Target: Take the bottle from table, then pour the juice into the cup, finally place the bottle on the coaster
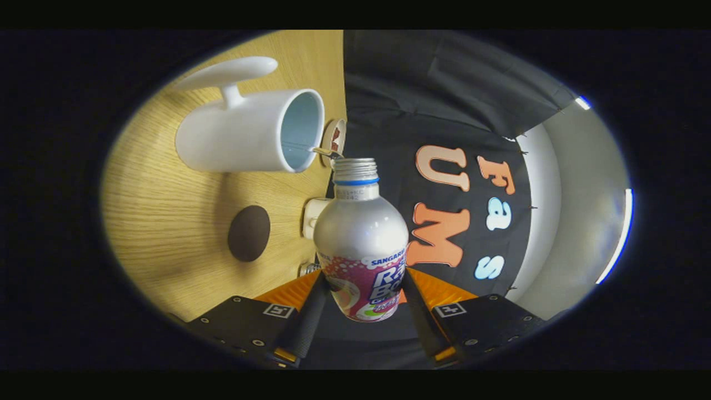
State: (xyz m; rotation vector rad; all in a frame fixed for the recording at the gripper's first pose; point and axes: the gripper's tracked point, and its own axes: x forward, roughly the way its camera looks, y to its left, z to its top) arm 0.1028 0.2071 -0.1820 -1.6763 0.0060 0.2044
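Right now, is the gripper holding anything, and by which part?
Yes: the gripper holds the bottle, both fingers pressed on its lower, labelled body, its open neck by the cup.

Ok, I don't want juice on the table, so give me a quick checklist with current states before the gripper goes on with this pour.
1. Grip: the gripper has both fingers pressed on the bottle, one on each side of its label. Ok.
2. Cap: the threaded mouth is open, no cap on it. Ok.
3. Aim: the bottle mouth sits at the rim of the white cup, and a thin stream seems to run into it. Ok.
4. Cup fill level: cannot tell.
5. Coaster: the dark round coaster lies bare on the wooden table, beside the cup. Ok.
6. Juice left in the bottle: cannot tell.
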